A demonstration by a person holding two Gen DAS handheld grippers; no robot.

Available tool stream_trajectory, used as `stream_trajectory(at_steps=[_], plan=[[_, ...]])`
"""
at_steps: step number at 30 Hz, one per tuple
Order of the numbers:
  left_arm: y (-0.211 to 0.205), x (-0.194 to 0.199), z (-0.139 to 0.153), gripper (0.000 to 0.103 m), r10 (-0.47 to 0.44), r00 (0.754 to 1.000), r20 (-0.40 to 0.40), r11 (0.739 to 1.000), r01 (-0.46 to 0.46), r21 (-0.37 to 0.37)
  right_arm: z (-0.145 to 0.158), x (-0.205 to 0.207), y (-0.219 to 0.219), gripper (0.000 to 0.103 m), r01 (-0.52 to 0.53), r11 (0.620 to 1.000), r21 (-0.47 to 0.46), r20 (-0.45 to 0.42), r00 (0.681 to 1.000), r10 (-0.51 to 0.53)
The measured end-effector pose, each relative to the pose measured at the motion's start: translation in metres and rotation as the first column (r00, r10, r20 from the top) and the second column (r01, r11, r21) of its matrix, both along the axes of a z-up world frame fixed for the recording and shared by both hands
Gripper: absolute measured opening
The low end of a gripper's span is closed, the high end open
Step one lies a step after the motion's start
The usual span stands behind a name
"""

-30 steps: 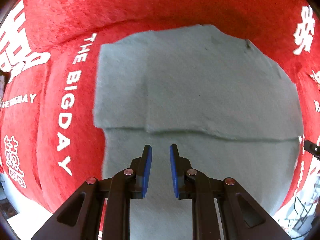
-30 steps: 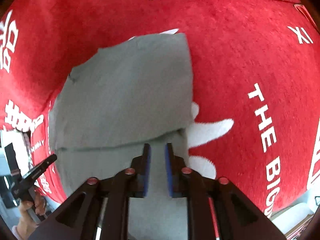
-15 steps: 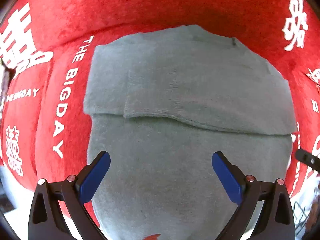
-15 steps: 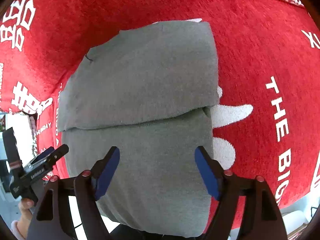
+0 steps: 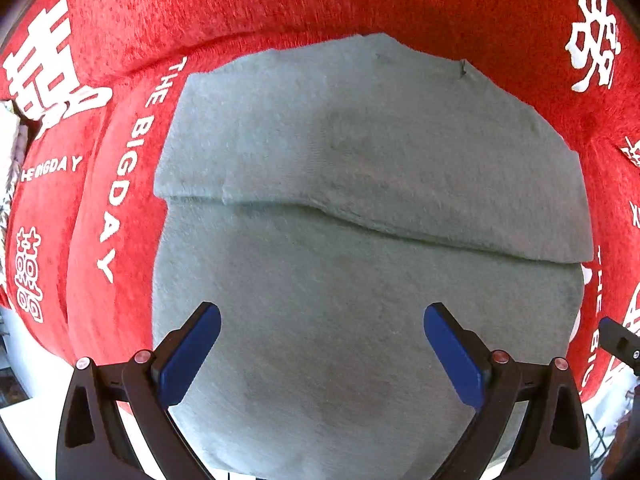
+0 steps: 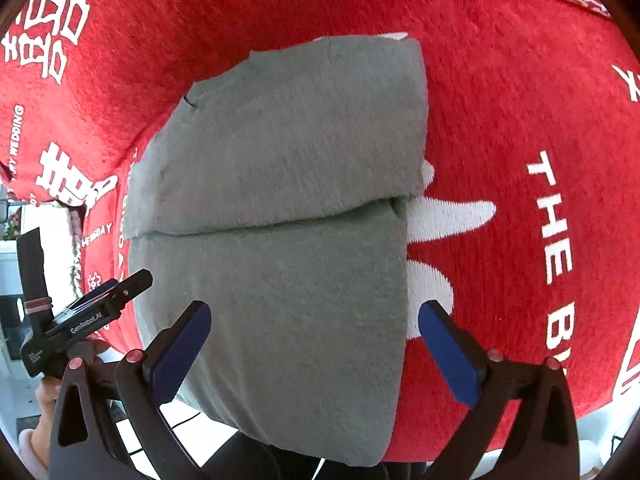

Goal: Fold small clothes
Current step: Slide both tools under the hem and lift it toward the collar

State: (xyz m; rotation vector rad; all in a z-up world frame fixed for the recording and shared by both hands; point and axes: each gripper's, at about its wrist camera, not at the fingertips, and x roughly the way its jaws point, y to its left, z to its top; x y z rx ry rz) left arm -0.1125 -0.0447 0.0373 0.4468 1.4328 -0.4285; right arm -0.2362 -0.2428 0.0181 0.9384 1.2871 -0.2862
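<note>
I see the grey garment (image 5: 360, 208) lying folded on the red cloth (image 5: 280, 0) with white lettering that covers the counter, its near end hanging over the counter's edge. My left gripper (image 5: 322, 344) and right gripper (image 6: 314, 340) have just been opening; both stand wide above the garment, gripping nothing. Pale floor shows past the cloth.

Light: bright and even, daylight-like; the red cloth (image 5: 360, 4) reads vivid.
Glare: white areas past the cloth's lower left edge are blown out in both views.
Shadows: soft; a faint dark patch on the grey garment (image 5: 360, 320), a thin one under its fold.
Distortion: strong fisheye bulge, black corners.
Focus: centre sharp; lettering at the rims smeared.
</note>
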Motion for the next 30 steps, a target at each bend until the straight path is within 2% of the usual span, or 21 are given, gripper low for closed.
stream_trajectory(at_steps=[6,11,14,20,30], plan=[[0.001,-0.013,-0.004,0.101,-0.022,1.000,-0.007,1.000,0.022,0.011,-0.006,-0.008,0.001,0.103,0.026,0.998,0.064,0.018,0.999,-0.027],[0.006,-0.019,-0.005,0.101,-0.032,0.999,-0.022,0.999,0.032,0.004,-0.018,-0.020,0.002,0.103,0.110,0.980,0.164,0.030,0.993,-0.117],[0.010,-0.022,-0.006,0.101,-0.045,0.999,-0.025,0.999,0.046,0.003,-0.022,-0.026,0.007,0.103,0.137,0.977,0.164,0.022,0.990,-0.142],[0.029,-0.030,-0.012,0.101,-0.058,0.997,-0.041,0.998,0.058,-0.012,-0.022,-0.034,0.032,0.103,0.125,0.978,0.170,0.022,0.991,-0.130],[0.075,-0.049,-0.011,0.101,-0.084,0.995,-0.049,0.996,0.084,-0.010,-0.021,-0.042,0.074,0.103,0.131,0.971,0.201,0.027,0.990,-0.139]])
